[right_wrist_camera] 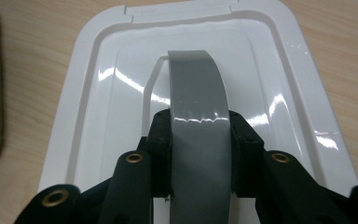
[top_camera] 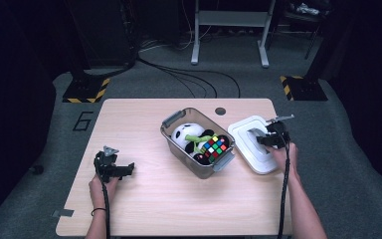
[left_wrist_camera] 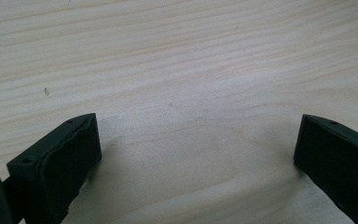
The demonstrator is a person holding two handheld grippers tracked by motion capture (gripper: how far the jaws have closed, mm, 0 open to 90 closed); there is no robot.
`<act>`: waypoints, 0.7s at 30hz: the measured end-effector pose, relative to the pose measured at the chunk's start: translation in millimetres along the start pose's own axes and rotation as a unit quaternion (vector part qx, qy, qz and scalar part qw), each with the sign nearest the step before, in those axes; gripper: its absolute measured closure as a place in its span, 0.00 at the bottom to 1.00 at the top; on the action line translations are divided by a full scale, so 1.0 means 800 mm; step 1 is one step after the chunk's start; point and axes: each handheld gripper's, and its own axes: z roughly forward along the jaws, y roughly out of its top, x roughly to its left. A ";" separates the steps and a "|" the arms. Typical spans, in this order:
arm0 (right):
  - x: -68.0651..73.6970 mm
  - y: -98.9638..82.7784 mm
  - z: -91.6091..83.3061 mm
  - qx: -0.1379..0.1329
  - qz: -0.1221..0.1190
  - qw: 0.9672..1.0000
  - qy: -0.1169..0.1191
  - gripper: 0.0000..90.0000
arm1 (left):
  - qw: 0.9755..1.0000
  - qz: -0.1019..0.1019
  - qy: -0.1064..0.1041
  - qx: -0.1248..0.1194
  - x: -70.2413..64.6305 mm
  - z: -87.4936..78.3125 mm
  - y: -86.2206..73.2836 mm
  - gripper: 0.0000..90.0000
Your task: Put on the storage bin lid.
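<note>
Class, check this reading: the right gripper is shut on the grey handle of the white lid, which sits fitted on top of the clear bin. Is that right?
Not quite. The right gripper is shut on the grey handle of the white lid, but the lid lies on the table beside the clear bin, whose top stands open. The high view shows it.

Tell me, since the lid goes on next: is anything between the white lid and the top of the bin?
Nothing visible. The right tool grips the lid's grey handle; the bin stands open beside it, toys below its rim.
</note>
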 end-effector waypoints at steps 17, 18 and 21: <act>0.005 0.037 -0.054 -0.015 -0.025 1.000 -0.006 0.74 | 1.000 -0.001 0.001 -0.004 0.000 0.001 0.000 0.00; 0.006 0.039 -0.057 -0.016 -0.025 1.000 -0.006 0.74 | 1.000 -0.001 0.002 -0.004 0.000 0.001 0.000 0.00; 0.006 0.045 -0.066 -0.020 -0.030 0.999 -0.007 0.74 | 1.000 -0.001 0.002 -0.004 0.000 0.001 0.000 0.00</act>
